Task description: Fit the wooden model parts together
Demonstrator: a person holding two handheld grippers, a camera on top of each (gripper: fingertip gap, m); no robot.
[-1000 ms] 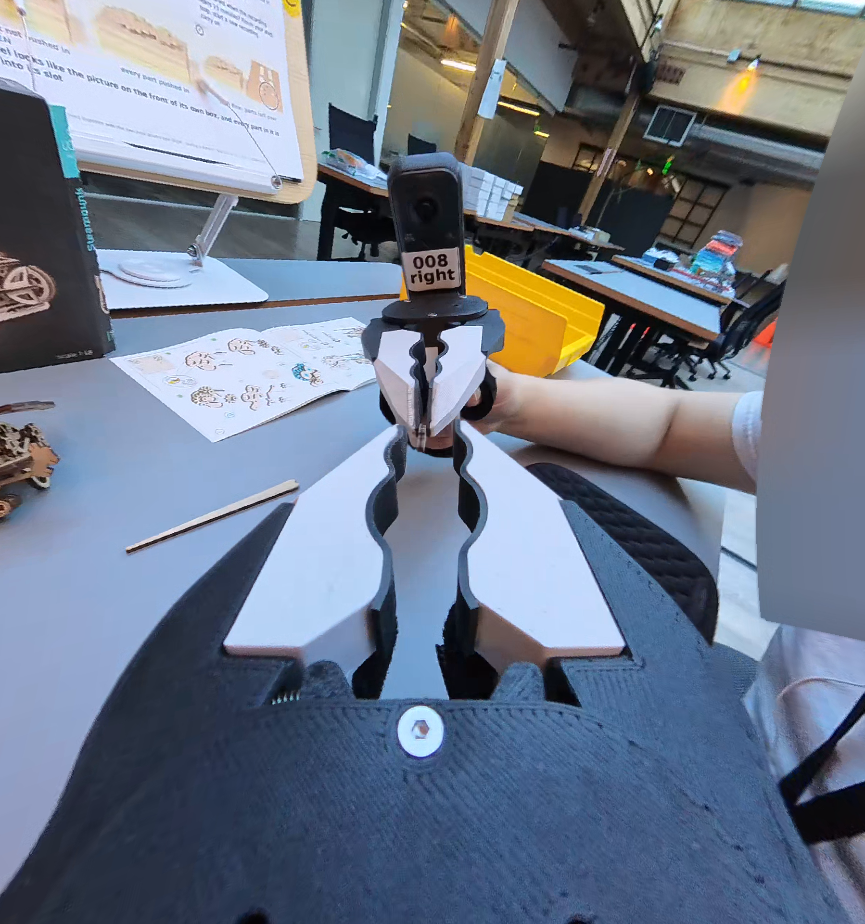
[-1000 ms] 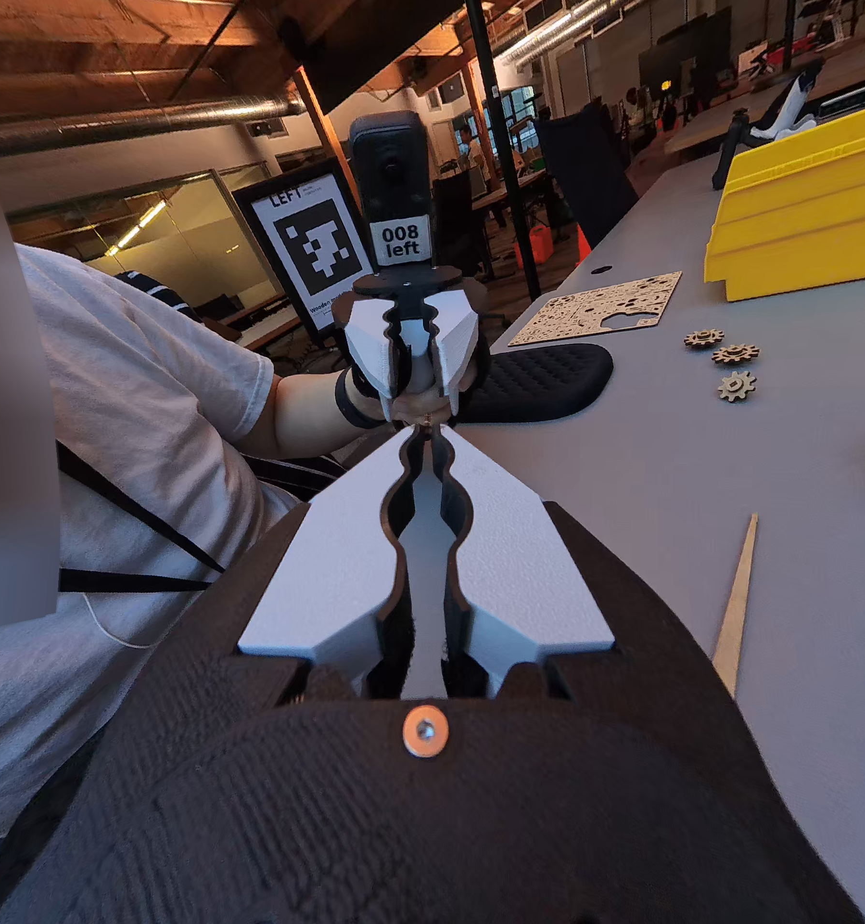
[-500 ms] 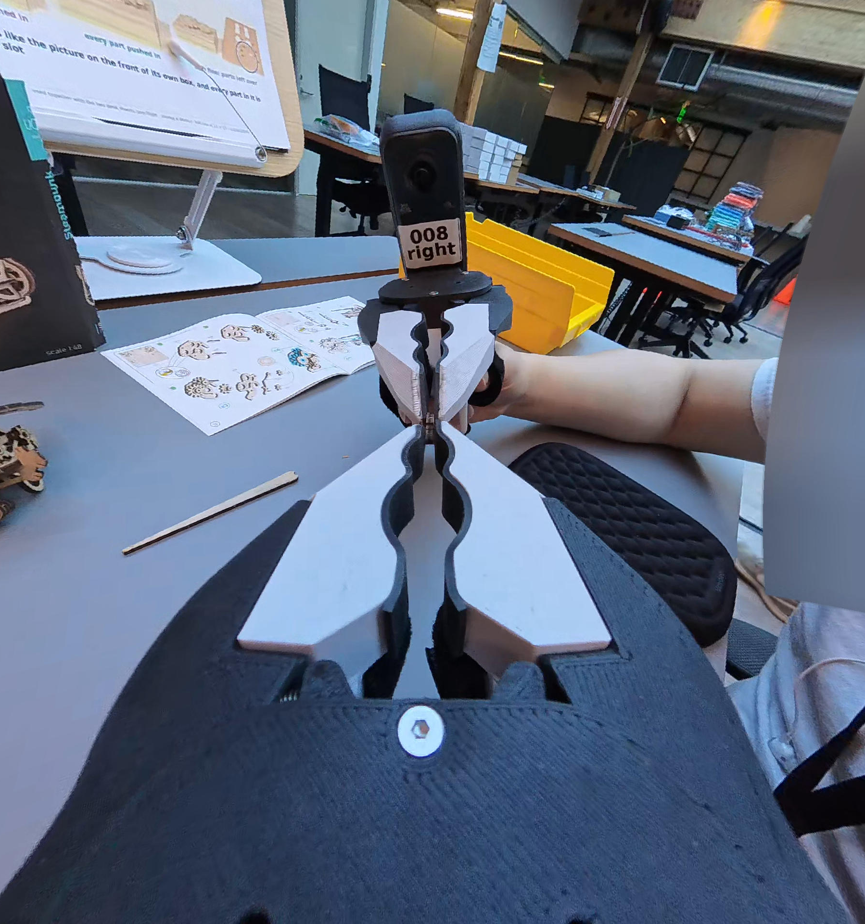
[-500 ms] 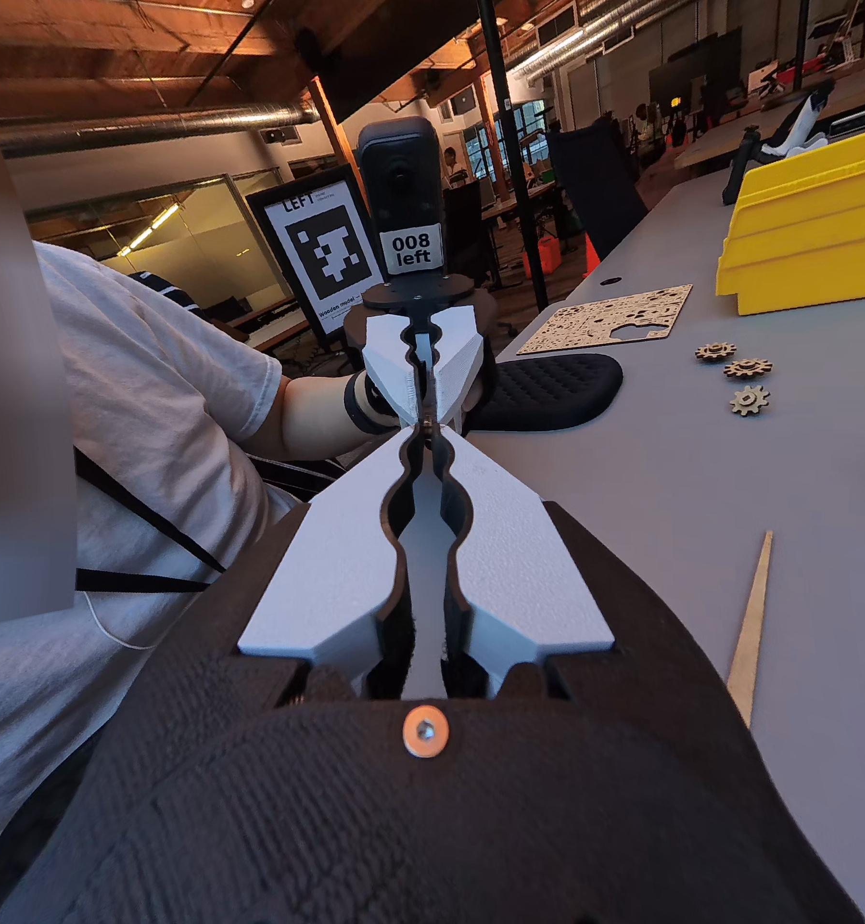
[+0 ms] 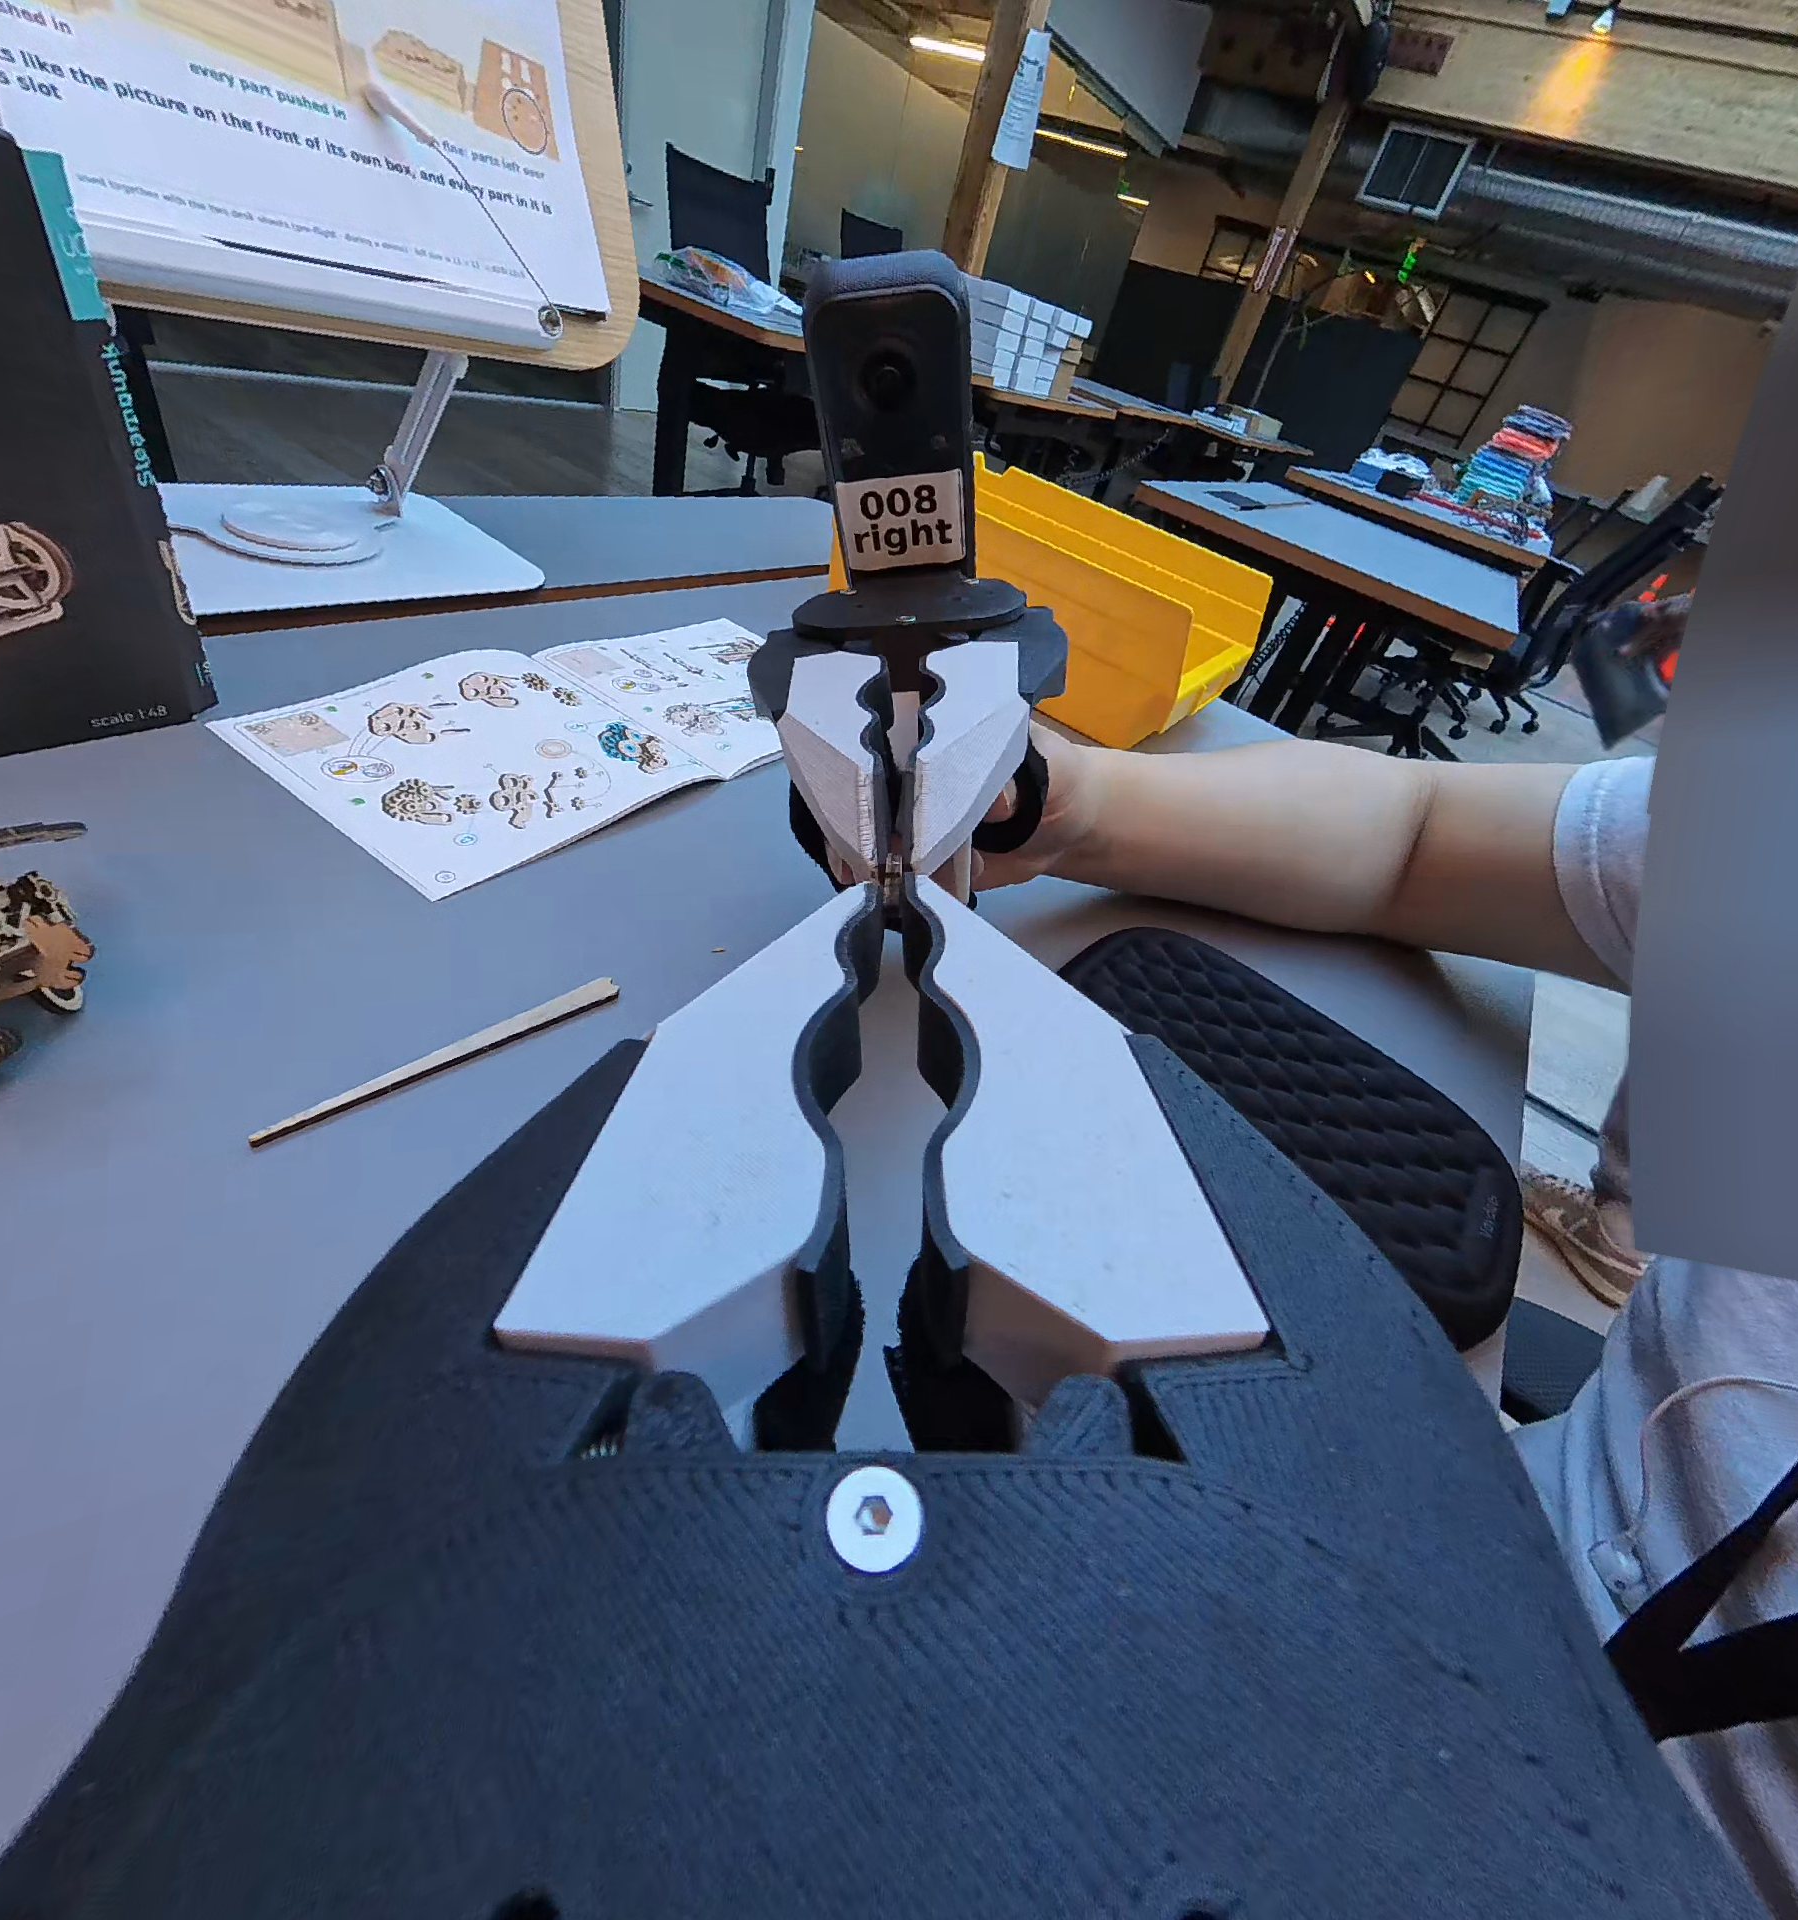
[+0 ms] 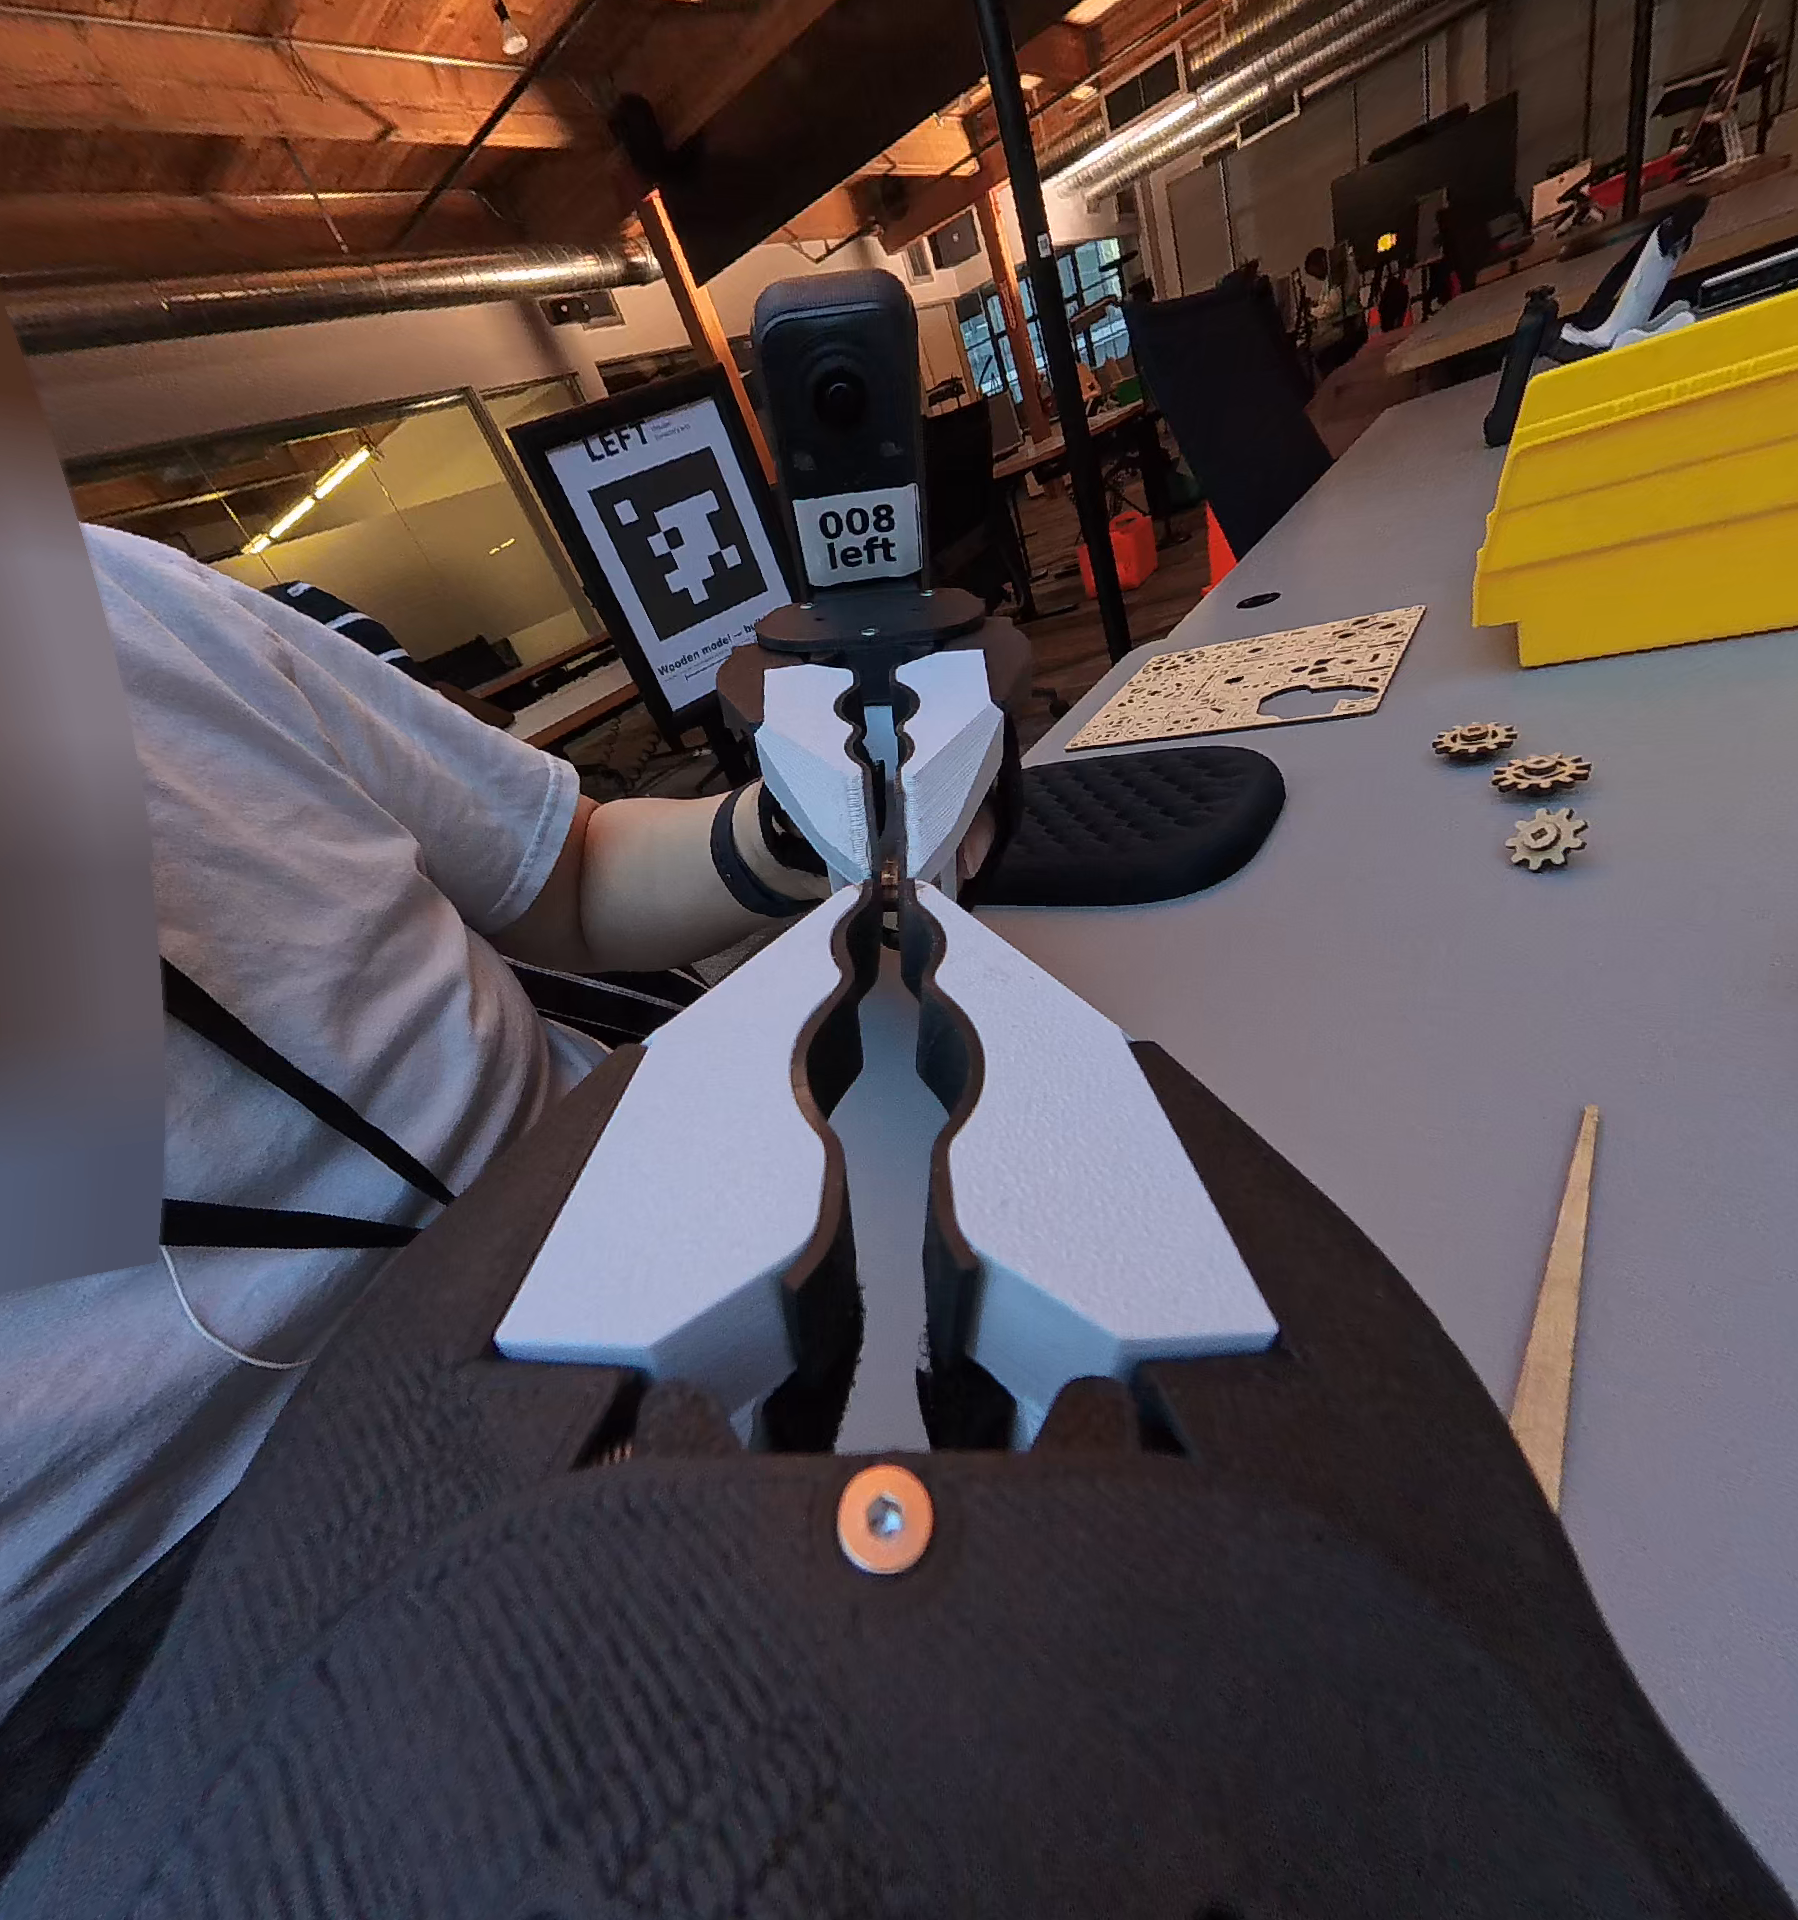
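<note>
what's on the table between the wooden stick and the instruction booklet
Nothing: in the left wrist view the grey table is bare between the wooden stick and the instruction booklet, apart from a tiny speck.

open workshop: timber ceiling beams (image 6: 251, 114), metal ducts (image 6: 334, 286), glass partitions (image 6: 386, 520), grey desks (image 5: 1342, 540), office chairs (image 5: 1477, 675)

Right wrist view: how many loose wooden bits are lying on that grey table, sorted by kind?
Wooden gears: 3
Flat wooden parts sheet: 1
Thin wooden stick: 1
Total: 5
</note>
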